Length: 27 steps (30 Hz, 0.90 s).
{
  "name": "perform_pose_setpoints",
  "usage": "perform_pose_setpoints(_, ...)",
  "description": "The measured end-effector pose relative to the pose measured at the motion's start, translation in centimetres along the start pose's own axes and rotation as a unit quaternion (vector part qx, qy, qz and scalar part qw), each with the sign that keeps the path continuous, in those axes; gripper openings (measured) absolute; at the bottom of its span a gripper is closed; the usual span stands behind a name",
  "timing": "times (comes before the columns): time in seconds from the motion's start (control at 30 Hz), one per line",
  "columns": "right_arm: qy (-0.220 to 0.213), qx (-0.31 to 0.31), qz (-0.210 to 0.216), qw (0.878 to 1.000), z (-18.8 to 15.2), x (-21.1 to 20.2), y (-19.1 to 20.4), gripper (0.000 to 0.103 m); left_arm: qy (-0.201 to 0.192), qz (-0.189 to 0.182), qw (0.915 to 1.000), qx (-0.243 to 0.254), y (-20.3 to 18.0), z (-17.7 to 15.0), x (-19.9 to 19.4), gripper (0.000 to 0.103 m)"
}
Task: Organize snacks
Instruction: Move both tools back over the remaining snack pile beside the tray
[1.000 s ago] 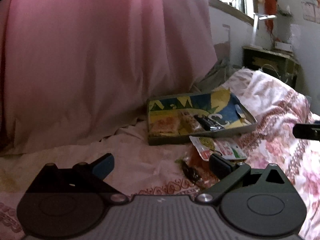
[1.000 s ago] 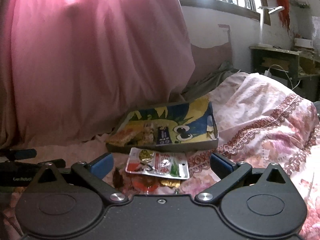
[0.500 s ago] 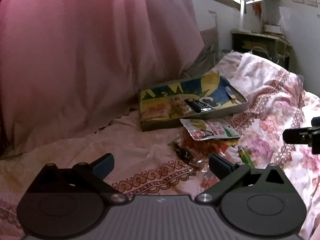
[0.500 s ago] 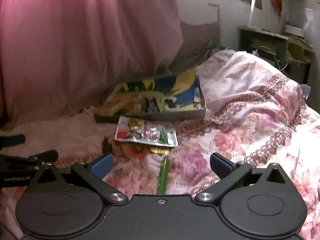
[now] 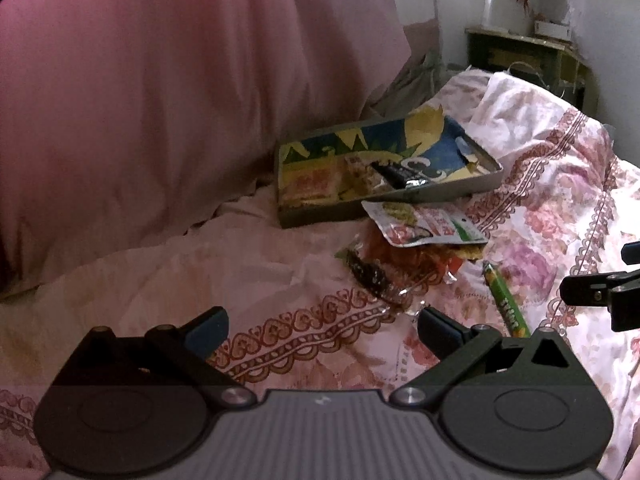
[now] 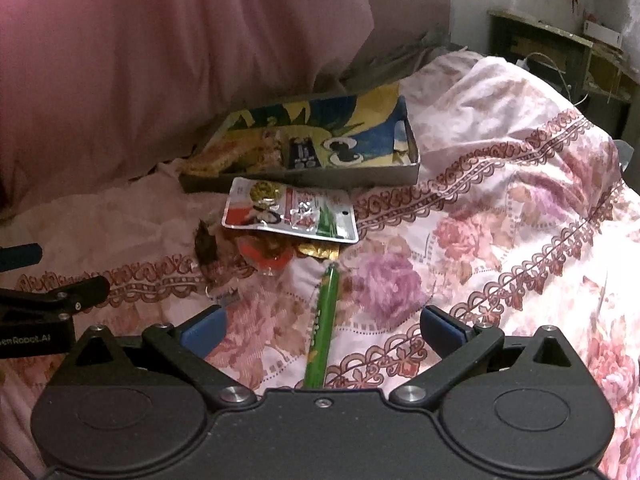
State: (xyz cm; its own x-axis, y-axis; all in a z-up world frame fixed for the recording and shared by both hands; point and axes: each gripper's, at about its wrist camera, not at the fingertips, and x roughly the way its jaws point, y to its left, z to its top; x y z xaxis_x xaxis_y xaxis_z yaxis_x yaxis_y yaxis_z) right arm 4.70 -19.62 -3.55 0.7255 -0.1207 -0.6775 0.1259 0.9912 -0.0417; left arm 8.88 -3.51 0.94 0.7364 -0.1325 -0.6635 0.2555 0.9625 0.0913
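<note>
A floral bedspread (image 6: 500, 216) covers the bed, with a pink curtain (image 5: 160, 80) hanging behind it and a desk (image 5: 528, 52) by the far wall; on the cover lies a shallow printed tray (image 6: 412, 168) that holds a few snack packets (image 6: 224, 156), and just in front of it a white pouch (image 6: 292, 210) rests over an orange wrapper (image 6: 264, 254) and what looks like a dark packet (image 5: 368, 272), though the blur leaves that unsure; a green stick snack (image 6: 322, 320) lies between the wide-spread fingers of the right gripper (image 6: 322, 326), untouched; the left gripper (image 5: 322, 326) is likewise spread and empty above the cover, well short of the snacks.
</note>
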Motion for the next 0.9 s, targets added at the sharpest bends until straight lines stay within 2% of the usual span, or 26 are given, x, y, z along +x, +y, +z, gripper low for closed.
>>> perform_pose_setpoints(0.5, 0.052, 0.022, 0.004, 0.998, 0.0, 2.3, -0.3, 0.102, 0.048, -0.009, 0.9983, -0.03, 0.6, 0.2, 1.8, 0.103)
perform_pose_setpoints(0.9, 0.069, 0.054, 0.013, 0.996, 0.4, 3.9, -0.8, 0.102, 0.079, -0.025, 0.994, -0.072, 0.9, 0.7, 4.2, 0.103)
